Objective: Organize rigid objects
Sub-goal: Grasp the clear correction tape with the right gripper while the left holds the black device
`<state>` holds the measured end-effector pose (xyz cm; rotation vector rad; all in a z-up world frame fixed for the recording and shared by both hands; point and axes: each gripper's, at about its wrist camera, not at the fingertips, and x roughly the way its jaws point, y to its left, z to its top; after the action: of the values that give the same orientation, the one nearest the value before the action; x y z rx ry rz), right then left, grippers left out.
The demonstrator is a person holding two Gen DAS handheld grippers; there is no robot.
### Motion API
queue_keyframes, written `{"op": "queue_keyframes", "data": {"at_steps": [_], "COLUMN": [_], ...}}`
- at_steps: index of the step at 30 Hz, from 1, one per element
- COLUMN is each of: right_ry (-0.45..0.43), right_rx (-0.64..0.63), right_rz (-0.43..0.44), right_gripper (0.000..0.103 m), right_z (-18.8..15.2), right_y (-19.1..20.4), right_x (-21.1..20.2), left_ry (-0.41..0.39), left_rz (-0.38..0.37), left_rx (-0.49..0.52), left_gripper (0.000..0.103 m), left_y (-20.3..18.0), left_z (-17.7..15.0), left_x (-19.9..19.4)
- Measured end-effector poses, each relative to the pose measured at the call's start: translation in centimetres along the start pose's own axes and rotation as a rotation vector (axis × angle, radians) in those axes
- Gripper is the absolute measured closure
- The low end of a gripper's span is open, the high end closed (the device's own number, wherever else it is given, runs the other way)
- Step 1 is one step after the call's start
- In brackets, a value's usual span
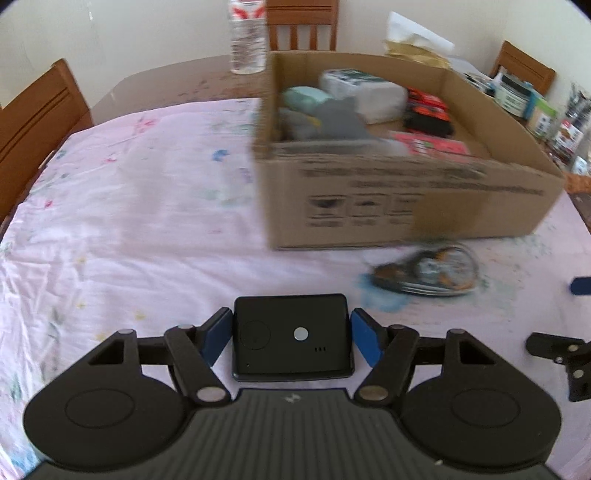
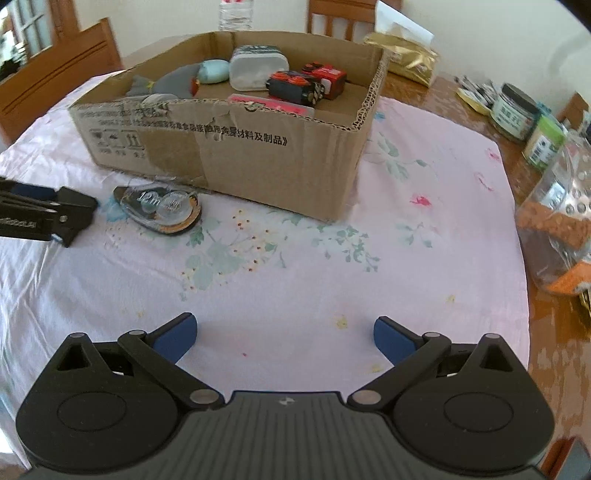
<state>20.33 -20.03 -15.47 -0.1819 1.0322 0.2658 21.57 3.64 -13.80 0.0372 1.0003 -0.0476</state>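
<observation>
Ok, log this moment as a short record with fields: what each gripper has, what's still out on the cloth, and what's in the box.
left gripper: shut on a black device
right gripper: open, nothing between the fingers
still on the cloth: correction tape dispenser, in front of the cardboard box
in the box: red toy truck, white tin, grey soft item, pink flat item
surface: pink floral cloth

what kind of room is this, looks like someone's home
Probably a home dining room: wooden chairs ring a table under a flowered cloth, with food jars and a water bottle beside the cardboard box.
</observation>
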Motion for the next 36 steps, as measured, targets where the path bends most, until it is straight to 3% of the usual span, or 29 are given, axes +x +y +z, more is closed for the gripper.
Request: {"op": "queue_keyframes", "data": {"at_steps": [8,10,16,24,36], "right_ry": [-0.048,-0.053,-0.07,-0.073,-0.096], "right_rx": [0.056,0.052,0.028,0.116,0.137], "right_rz": [0.011,0.017,0.033,0.002,-0.088], "right_gripper": [0.0,0.0,0.0,0.0,0.001], "right_z": [2.1,2.9,4.4,5.3,6.8], "right_y": [3.6,4.7,7.9,9.7,12.0], "right_x": [-0.1,0.2,1.1,2.9,4.3], "left_ry": [-0.006,-0.007,-0.053,-0.081,-0.075], "left_rz": [-0.024,-0.051,-0.093,-0.088,-0.084], "left_rx": [0.011,0.011,0.027,0.05,0.05], "left_gripper": [0.032,0.023,0.014,0.014,0.014], "left_y": [2.9,3.3,4.7,6.2,7.1], "left_z": [0.5,0.6,1.2,1.6,1.2], "left_x": [0.4,0.2,-1.4,-2.4,-2.3]}}
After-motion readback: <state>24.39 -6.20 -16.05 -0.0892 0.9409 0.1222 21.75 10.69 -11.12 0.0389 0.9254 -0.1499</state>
